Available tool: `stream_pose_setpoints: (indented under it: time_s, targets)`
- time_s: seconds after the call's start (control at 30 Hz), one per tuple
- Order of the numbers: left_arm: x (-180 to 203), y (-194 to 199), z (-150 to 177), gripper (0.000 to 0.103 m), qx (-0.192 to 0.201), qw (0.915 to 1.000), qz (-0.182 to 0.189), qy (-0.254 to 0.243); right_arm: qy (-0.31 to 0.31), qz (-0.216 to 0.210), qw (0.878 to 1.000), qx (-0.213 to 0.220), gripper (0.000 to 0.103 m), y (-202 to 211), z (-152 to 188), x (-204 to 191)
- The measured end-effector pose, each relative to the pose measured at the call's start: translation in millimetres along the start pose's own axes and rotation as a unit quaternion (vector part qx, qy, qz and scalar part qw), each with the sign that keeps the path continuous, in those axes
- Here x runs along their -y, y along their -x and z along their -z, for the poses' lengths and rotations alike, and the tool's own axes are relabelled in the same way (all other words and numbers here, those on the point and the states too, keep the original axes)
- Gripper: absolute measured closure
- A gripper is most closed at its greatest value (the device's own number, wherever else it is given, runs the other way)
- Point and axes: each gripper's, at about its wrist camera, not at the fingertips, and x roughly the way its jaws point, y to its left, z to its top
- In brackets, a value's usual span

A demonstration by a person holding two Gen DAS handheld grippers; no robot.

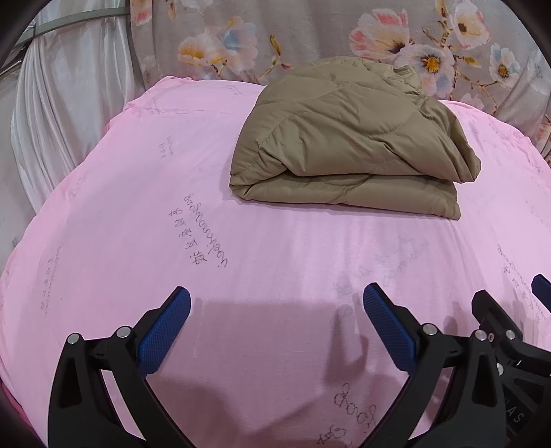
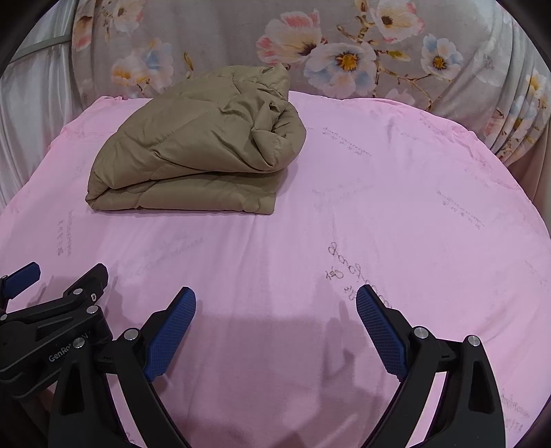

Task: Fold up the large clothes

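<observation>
A khaki quilted jacket (image 1: 351, 138) lies folded in a thick bundle on the pink sheet (image 1: 137, 206), towards the far side. It also shows in the right wrist view (image 2: 199, 148), at the far left. My left gripper (image 1: 275, 303) is open and empty, low over the near part of the sheet, well short of the jacket. My right gripper (image 2: 275, 303) is open and empty beside it, to its right. The right gripper shows at the right edge of the left wrist view (image 1: 509, 299). The left gripper shows at the left edge of the right wrist view (image 2: 62, 275).
A grey floral curtain (image 1: 310, 31) hangs behind the far edge of the sheet. A white curtain (image 1: 62, 113) hangs at the left. The sheet (image 2: 396, 189) carries faint printed writing and drops off at its left and right edges.
</observation>
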Motion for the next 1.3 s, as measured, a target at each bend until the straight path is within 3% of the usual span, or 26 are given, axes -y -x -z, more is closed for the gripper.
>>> stream_pose_setpoints:
  time_s: [1.3]
  targets:
    - [-1.2, 3.3, -0.1, 0.005, 0.007, 1.0, -0.002, -0.003, -0.001, -0.001, 1.0, 0.005, 0.011, 1.5, 0.6, 2.0]
